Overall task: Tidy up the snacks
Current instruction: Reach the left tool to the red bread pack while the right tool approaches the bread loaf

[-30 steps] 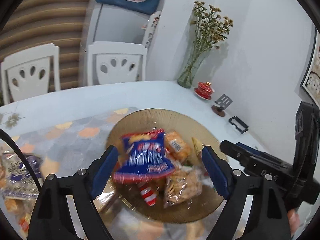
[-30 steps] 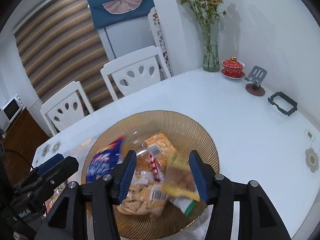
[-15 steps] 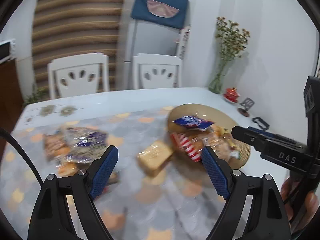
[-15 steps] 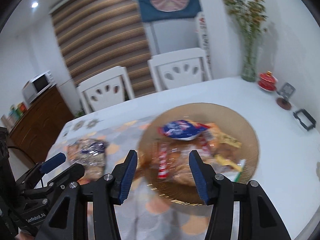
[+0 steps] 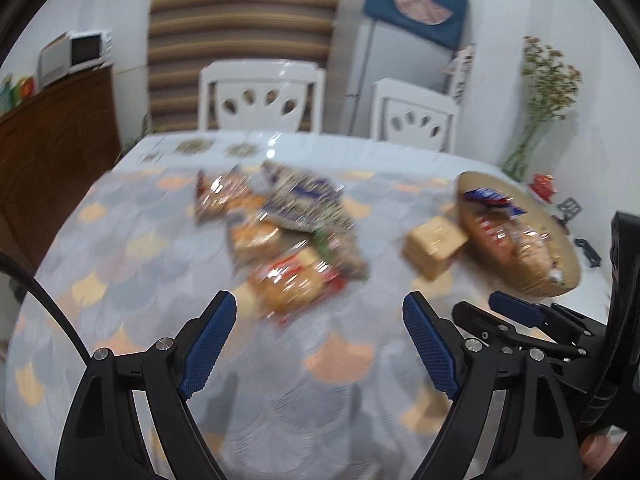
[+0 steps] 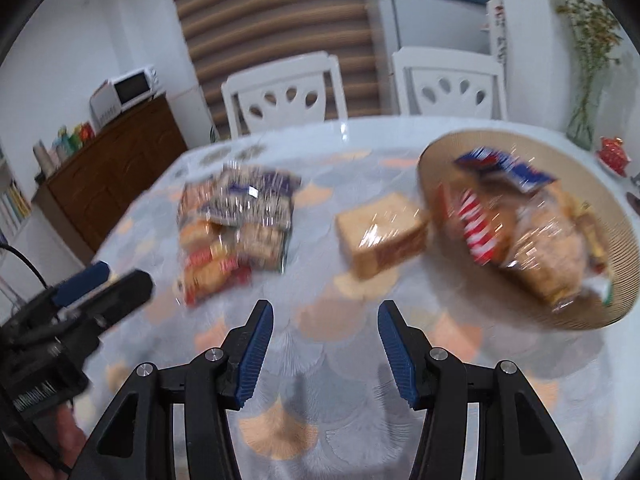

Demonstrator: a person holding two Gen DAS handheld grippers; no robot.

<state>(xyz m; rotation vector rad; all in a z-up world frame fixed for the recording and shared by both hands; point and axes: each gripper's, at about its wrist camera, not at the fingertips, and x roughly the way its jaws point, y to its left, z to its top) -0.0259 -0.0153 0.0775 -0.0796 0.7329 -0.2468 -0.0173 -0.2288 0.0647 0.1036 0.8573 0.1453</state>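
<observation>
A round woven basket [image 6: 616, 216] at the right holds several snack packets, with a blue packet [image 6: 504, 166] on top; the basket also shows in the left wrist view [image 5: 560, 232]. A wrapped bread loaf [image 6: 380, 232] lies just left of the basket, and shows in the left wrist view [image 5: 434, 246]. A pile of loose snack packets [image 6: 236, 224] lies on the tablecloth further left, in the left wrist view [image 5: 288, 236]. My left gripper [image 5: 316, 344] is open and empty above the cloth. My right gripper [image 6: 326, 350] is open and empty, near the loaf.
A grey tablecloth with orange patches [image 5: 120, 280] covers the near part of the white table. Two white chairs [image 6: 284, 92] stand behind it. A glass vase of dried flowers [image 6: 584, 120] and a red lidded cup [image 6: 612, 152] stand at the far right. A wooden sideboard [image 6: 108, 172] is at the left.
Both grippers have pulled back and swung left, away from over the basket. The basket now sits at the right and the loose packet pile has come into view. Both stayed open.
</observation>
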